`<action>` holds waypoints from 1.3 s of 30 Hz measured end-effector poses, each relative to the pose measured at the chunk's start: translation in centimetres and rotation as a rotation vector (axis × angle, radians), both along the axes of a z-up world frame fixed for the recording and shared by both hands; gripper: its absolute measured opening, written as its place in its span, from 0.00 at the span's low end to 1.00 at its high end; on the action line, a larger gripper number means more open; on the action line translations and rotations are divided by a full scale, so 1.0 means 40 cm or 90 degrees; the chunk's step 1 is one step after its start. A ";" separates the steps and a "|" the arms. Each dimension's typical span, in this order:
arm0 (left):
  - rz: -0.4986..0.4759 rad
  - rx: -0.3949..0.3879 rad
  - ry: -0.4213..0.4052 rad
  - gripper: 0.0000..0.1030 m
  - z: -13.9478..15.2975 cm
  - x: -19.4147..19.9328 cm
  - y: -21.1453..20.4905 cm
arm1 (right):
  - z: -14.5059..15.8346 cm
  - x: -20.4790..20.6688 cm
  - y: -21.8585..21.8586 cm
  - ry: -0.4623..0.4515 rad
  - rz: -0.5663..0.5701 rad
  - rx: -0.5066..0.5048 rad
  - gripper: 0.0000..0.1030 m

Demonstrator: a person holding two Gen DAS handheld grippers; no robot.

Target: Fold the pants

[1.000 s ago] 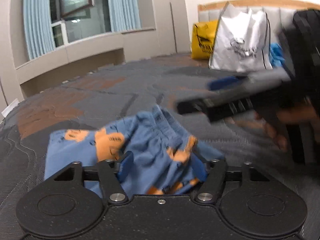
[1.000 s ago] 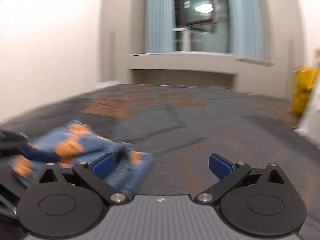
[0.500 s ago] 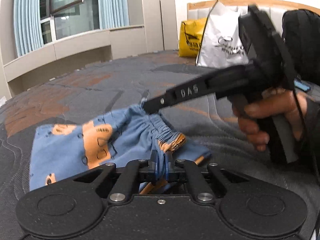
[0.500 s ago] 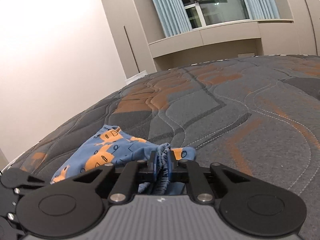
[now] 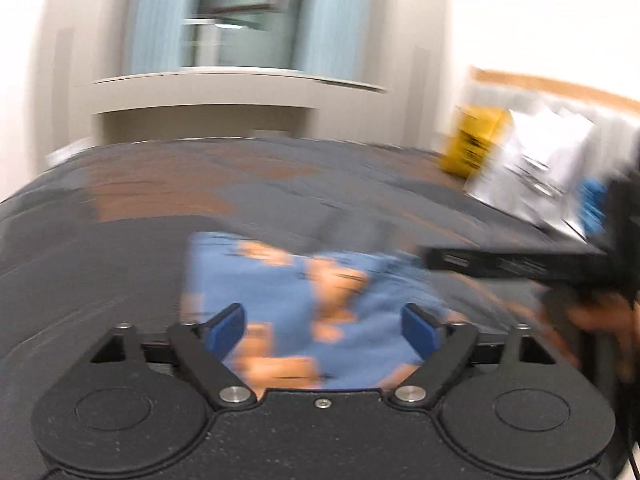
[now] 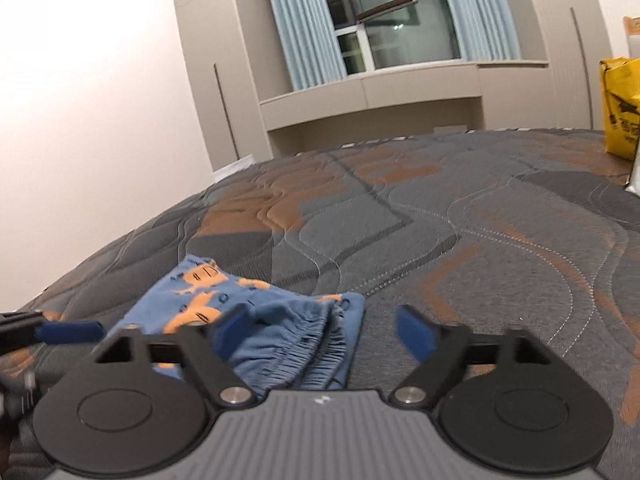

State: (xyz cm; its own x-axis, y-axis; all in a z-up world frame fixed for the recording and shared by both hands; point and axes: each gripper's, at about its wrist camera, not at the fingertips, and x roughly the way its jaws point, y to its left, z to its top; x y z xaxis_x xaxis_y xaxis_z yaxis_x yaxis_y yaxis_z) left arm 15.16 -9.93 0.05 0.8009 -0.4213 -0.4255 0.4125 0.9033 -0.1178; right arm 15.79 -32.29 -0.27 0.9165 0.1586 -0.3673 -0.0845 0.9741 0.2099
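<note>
Right wrist view takes in the grey quilted bed with orange patches (image 6: 460,248), which carries everything; on it, toward the near left edge, lie the small blue pants with orange animal print (image 6: 256,320), bunched, their gathered elastic waistband nearest this camera and their length running away toward the far left; the right tongs (image 6: 320,332) stand spread and empty, the waistband just ahead of and under the left pad; the left tongs (image 5: 324,326), in the blurred left wrist view, are likewise spread with the cloth lying below between the pads, holding nothing; both sit close above the waist end, so I judge the next grasp falls there, the right tongs slightly nearer the band's corner.
</note>
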 end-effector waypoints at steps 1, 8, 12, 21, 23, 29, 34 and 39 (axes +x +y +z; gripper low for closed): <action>0.047 -0.001 0.007 0.99 -0.005 0.012 0.024 | 0.003 -0.003 0.011 -0.002 -0.008 0.000 1.00; 0.136 0.038 0.087 0.99 -0.056 0.056 0.077 | -0.017 0.022 0.127 0.052 -0.086 -0.140 1.00; 0.108 0.075 0.111 1.00 -0.108 0.047 0.076 | -0.054 -0.001 0.118 0.083 -0.119 -0.171 1.00; 0.098 0.062 0.081 0.99 -0.089 0.013 0.103 | -0.054 -0.042 0.107 0.072 -0.116 -0.145 1.00; 0.104 0.050 0.065 0.99 -0.063 0.025 0.107 | -0.033 -0.035 0.121 0.043 -0.107 -0.149 1.00; 0.131 0.062 0.040 0.99 -0.032 0.140 0.073 | 0.007 0.085 0.181 0.018 -0.051 -0.196 1.00; 0.122 0.113 0.064 1.00 -0.075 0.240 0.032 | -0.038 0.197 0.216 0.069 -0.043 -0.264 1.00; 0.113 0.088 0.065 0.99 -0.068 0.246 0.042 | -0.041 0.190 0.181 0.065 -0.059 -0.232 1.00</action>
